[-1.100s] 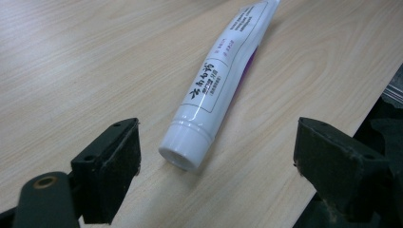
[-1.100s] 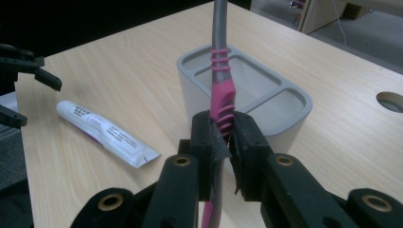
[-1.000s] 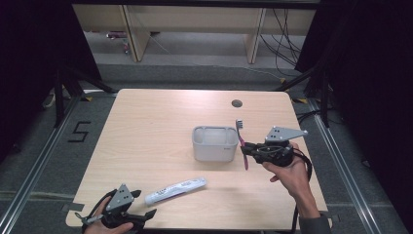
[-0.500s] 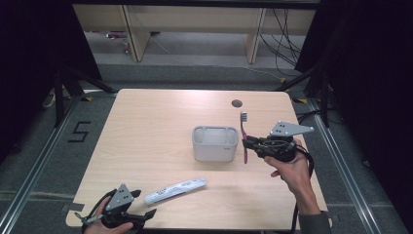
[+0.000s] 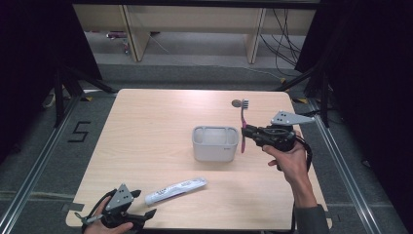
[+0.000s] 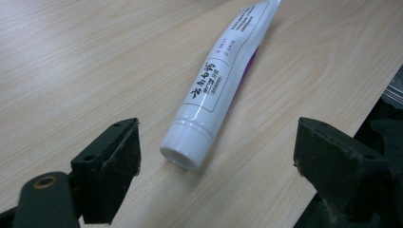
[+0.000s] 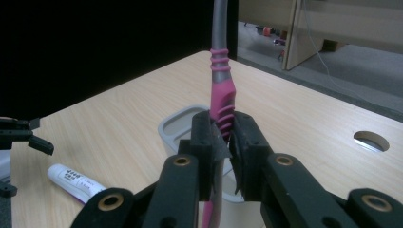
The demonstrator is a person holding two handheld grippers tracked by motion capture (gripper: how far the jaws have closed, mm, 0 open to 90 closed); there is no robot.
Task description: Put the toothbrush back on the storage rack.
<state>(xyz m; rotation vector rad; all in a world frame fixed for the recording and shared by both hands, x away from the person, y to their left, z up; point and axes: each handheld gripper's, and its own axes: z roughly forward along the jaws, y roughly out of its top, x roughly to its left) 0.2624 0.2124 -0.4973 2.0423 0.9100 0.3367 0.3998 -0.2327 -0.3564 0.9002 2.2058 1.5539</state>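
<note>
My right gripper [image 5: 245, 134] [image 7: 229, 135] is shut on the pink handle of a toothbrush [image 5: 243, 124] [image 7: 222, 97]. It holds the brush upright, bristles on top, just right of a grey cup [image 5: 215, 144] [image 7: 175, 127]. A white toothpaste tube [image 5: 175, 190] [image 6: 223, 80] lies on the wooden table [image 5: 146, 136] near the front edge. My left gripper [image 5: 145, 204] [image 6: 221, 138] stands open, with the tube's cap end just ahead of its two jaws and not touched. In the right gripper view the tube [image 7: 76, 183] lies at lower left.
A round hole [image 5: 237, 103] [image 7: 370, 141] is cut in the table's far right part, behind the toothbrush head. Dark floor and rails surround the table; wooden shelving stands beyond the far edge.
The right gripper has carried the toothbrush a little up the picture and to the right, beside the cup. The left gripper and the tube have not moved.
</note>
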